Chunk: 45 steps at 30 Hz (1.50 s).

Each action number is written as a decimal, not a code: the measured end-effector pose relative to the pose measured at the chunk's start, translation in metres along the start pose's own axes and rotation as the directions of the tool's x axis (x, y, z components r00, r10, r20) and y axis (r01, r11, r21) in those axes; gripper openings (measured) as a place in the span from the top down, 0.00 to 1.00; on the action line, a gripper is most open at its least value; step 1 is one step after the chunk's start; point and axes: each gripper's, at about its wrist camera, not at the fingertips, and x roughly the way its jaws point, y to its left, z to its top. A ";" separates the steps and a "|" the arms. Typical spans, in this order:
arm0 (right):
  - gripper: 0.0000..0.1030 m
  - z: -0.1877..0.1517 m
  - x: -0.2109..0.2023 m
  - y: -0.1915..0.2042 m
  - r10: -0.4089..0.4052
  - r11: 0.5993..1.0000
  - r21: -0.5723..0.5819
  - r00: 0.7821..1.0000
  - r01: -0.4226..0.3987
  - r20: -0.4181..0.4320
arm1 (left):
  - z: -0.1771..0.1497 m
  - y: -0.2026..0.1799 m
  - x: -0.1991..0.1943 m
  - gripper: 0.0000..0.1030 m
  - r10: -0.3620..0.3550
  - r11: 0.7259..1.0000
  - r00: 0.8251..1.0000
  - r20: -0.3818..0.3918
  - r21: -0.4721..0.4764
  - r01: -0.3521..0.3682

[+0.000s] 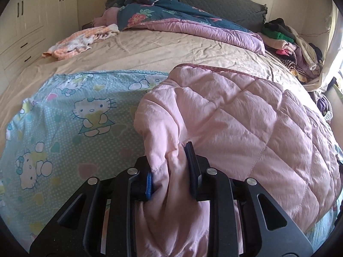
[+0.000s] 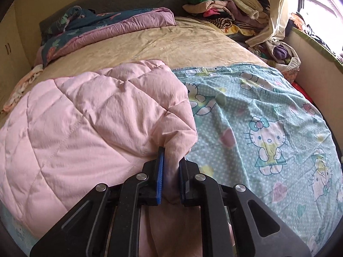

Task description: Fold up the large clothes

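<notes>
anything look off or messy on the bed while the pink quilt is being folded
Nothing is damaged or spilled. The pink quilt is clamped in the left gripper and the right gripper, bunched at both grips. The clothes pile by the headboard is a loose heap, and a striped cloth lies crumpled on the far side.
</notes>
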 end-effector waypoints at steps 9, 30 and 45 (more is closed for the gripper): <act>0.38 -0.010 -0.045 -0.009 0.051 0.998 0.044 0.998 -0.052 0.038 | -0.002 0.008 -0.019 0.53 -0.017 0.999 1.000 0.001 -0.038 0.017; 0.04 -0.066 -0.128 -0.004 0.237 0.950 0.174 0.963 -0.258 0.132 | -0.055 0.035 -0.090 0.09 -0.110 0.973 0.994 0.022 -0.201 0.112; 0.04 -0.088 -0.076 -0.027 0.279 0.846 0.462 0.959 -0.267 0.044 | -0.098 0.050 -0.031 0.09 -0.368 0.772 0.927 -0.064 -0.578 0.266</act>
